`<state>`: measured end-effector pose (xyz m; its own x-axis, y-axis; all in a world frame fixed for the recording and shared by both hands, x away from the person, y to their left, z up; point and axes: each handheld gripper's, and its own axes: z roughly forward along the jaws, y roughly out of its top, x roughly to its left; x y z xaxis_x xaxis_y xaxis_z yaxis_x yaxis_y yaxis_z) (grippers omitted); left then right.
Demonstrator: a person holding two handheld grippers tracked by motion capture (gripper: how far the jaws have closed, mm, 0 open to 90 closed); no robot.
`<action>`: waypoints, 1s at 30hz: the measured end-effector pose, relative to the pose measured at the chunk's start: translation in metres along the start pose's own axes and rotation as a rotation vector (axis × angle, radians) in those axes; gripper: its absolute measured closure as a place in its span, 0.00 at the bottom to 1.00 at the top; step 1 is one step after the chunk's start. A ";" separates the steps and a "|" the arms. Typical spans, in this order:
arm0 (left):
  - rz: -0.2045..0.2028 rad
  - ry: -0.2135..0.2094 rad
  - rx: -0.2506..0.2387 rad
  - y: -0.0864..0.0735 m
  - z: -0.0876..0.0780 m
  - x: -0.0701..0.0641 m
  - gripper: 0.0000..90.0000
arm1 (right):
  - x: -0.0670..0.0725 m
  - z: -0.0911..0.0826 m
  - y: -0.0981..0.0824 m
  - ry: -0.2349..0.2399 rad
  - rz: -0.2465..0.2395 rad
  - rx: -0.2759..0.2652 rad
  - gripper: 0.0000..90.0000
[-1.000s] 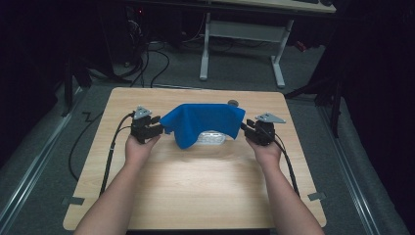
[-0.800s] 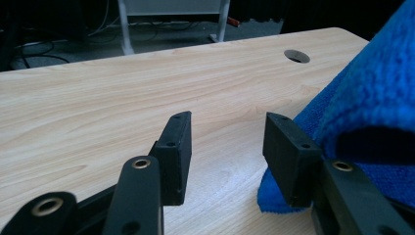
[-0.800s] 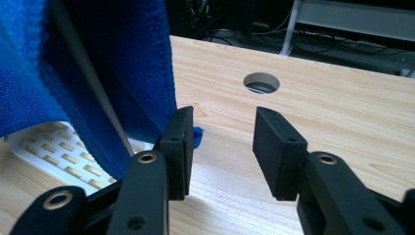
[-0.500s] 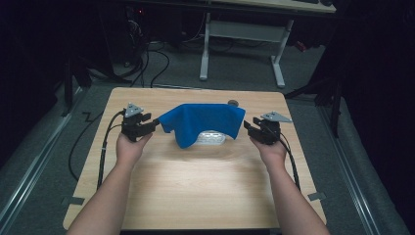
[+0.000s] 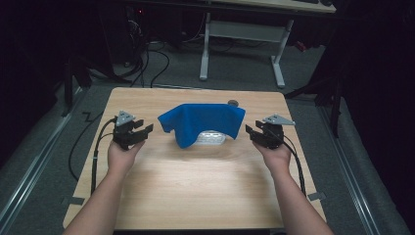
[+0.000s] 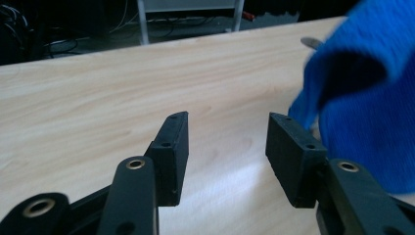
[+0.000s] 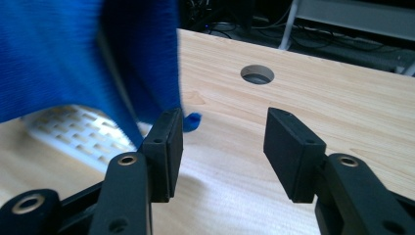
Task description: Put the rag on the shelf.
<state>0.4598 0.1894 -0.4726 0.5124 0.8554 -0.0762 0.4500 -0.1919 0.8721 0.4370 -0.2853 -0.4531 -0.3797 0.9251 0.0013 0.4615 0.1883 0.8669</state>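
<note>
Near edge of the table [image 5: 195, 196]: two forearms come in. Left gripper [image 5: 138, 132] sits left of the blue cloth [image 5: 200, 122], clear of it; its jaws have just been opening, nothing between them. Right gripper [image 5: 252, 134] sits right of the cloth, jaws also just opened and released, empty. The cloth is mid-table, draped over a white slotted basket [image 5: 211, 138]. Likely soft, light and limp, so it will sag; best pinched at the side hems or corners. Farther back, a cable hole [image 5: 233, 103] in the tabletop.
</note>
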 end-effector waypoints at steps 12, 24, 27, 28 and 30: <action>-0.011 -0.075 0.023 -0.050 -0.044 -0.033 0.56 | 0.025 -0.055 -0.032 0.015 -0.112 -0.043 0.48; 0.057 -0.124 0.157 -0.095 -0.055 -0.093 0.54 | 0.064 -0.080 -0.090 0.031 -0.086 0.026 0.45; 0.063 -0.136 0.178 -0.102 -0.058 -0.104 0.53 | 0.069 -0.082 -0.109 0.037 -0.069 0.041 0.46; 0.067 -0.146 0.196 -0.104 -0.056 -0.107 0.53 | 0.071 -0.080 -0.113 0.053 -0.080 0.080 0.45; 0.085 -0.153 0.198 -0.103 -0.054 -0.109 0.53 | 0.072 -0.076 -0.117 0.040 -0.141 0.114 0.45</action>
<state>0.3181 0.1420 -0.5284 0.6528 0.7519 -0.0920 0.5271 -0.3638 0.7680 0.2950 -0.2653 -0.5163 -0.4774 0.8736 -0.0943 0.4889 0.3533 0.7976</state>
